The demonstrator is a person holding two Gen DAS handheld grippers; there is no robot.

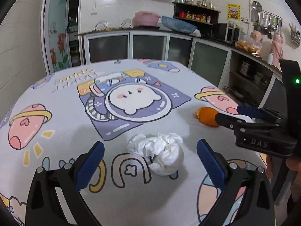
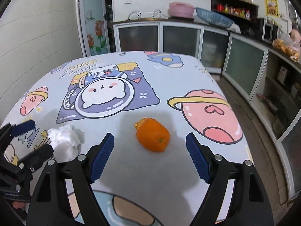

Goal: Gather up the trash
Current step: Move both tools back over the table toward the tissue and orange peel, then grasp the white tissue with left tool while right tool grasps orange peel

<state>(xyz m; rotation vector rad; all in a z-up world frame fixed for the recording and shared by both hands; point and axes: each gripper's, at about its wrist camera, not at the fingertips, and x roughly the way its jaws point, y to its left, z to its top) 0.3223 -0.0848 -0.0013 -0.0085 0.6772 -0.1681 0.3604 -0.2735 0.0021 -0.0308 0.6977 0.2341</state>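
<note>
White crumpled tissue (image 1: 158, 153), orange peel (image 2: 153, 135), cartoon-printed tablecloth (image 2: 169, 79) (pink planets, purple astronaut), blue-padded black tongs (image 2: 149, 150).

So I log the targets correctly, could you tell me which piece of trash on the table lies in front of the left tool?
The crumpled white tissue; the orange peel lies before the right tool instead.

Peel (image 1: 206, 116) partly behind fingers (image 1: 228, 121) (far side).

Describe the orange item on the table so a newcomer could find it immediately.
On the cartoon space-print tablecloth, look beside the big pink ringed planet. The hollow orange fruit peel lies there; its only neighbour, a crumpled white tissue wad, is colourless.
</note>
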